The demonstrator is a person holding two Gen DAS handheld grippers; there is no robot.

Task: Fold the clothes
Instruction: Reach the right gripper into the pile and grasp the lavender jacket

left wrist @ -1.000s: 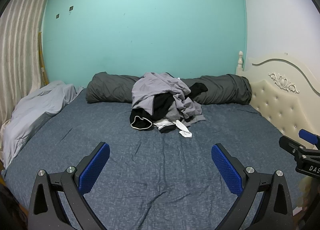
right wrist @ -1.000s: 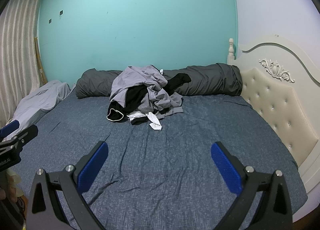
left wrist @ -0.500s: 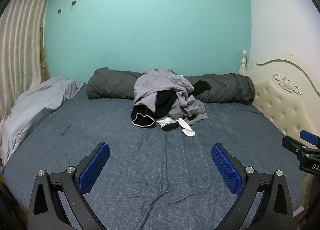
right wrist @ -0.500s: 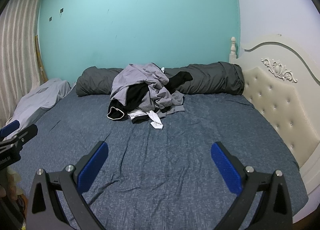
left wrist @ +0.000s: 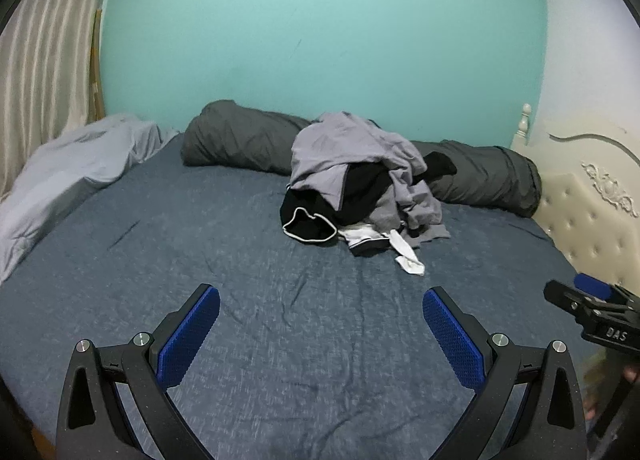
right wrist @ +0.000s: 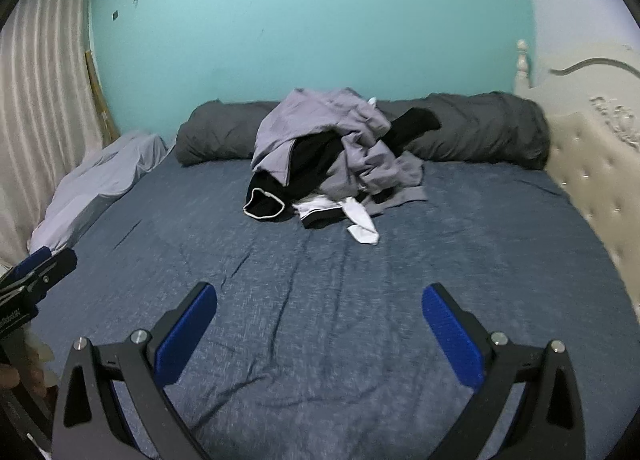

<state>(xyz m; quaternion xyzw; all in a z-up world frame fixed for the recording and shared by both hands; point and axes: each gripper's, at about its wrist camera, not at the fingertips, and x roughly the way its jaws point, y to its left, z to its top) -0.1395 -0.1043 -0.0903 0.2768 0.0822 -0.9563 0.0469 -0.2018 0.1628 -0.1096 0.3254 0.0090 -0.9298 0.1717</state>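
A pile of clothes [left wrist: 360, 184] lies at the far middle of the blue bed [left wrist: 240, 280], against a rolled dark grey duvet. It holds a lilac-grey top, black garments, one with a white-trimmed opening, and a white sock [left wrist: 408, 258] at its front. The pile also shows in the right wrist view [right wrist: 340, 156]. My left gripper [left wrist: 320, 324] is open and empty above the near bed, well short of the pile. My right gripper [right wrist: 320, 324] is open and empty at a similar distance. Each gripper shows at the other view's edge.
A rolled dark grey duvet [left wrist: 240, 140] runs along the teal back wall. A light grey quilt [left wrist: 68, 172] lies at the bed's left edge beside a curtain [left wrist: 44, 60]. A cream tufted headboard [left wrist: 588, 212] bounds the right side.
Both grippers have moved forward toward the pile, which now looks larger and closer. Both stay open.
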